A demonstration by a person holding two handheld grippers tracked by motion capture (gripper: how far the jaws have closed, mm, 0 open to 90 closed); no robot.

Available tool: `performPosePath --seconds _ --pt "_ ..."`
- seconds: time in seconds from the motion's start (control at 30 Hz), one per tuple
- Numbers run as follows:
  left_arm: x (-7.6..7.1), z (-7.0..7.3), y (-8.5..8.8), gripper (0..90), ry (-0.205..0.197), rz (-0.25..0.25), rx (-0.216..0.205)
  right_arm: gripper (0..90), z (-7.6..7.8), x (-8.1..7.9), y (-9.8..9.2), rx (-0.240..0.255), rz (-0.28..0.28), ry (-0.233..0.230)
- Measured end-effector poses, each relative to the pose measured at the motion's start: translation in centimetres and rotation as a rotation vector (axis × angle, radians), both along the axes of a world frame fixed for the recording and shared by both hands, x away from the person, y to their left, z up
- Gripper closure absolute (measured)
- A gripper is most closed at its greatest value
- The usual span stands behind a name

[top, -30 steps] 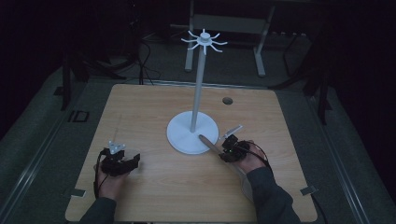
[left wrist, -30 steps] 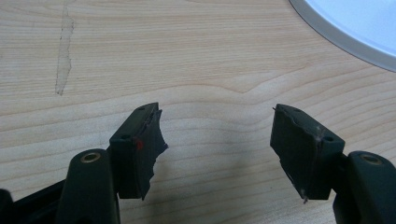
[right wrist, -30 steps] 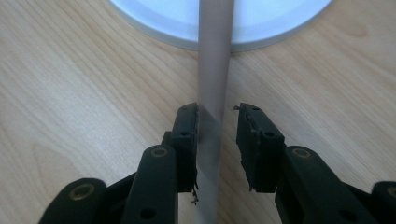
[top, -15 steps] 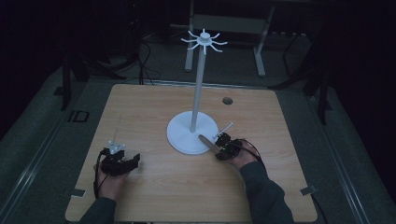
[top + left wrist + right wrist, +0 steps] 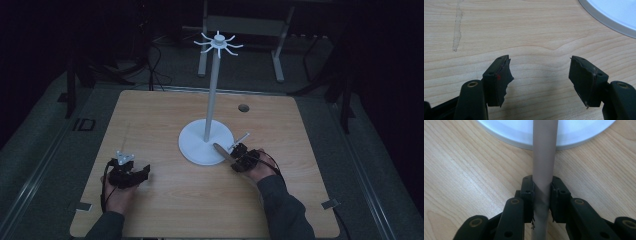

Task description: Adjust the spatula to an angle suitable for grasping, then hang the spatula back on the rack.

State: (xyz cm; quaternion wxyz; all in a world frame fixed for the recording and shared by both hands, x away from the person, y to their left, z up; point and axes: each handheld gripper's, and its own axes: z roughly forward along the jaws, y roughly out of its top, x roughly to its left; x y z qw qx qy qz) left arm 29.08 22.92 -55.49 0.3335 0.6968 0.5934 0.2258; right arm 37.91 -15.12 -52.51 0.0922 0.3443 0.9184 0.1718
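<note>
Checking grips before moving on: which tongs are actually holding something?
The right tongs, clamped on a grey-brown rod by the white stand base; the left tongs gape empty.

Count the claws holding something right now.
1. The right claw is shut on a grey rod by the white stand base; the left claw is open over bare table.

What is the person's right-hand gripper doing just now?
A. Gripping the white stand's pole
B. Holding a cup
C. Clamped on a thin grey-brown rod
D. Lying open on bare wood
C: the right gripper has both jaws pressed against the rod, whose far end reaches over the white base.
</note>
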Motion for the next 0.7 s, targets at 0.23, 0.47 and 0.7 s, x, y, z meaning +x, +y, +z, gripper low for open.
performPosePath --seconds 0.23,0.47,0.7 --pt "0.0 0.0 -0.1 34.0 -0.001 -0.001 0.002 75.0 0.5 -0.5 -0.3 0.02 0.001 -0.027" --pt "0.0 0.0 -0.1 34.0 0.001 -0.002 0.001 75.0 1.5 -1.0 -0.7 0.046 0.005 -0.065" --pt "0.0 0.0 0.0 34.0 0.0 0.001 0.001 75.2 2.8 -1.6 -1.3 0.083 -0.007 -0.119"
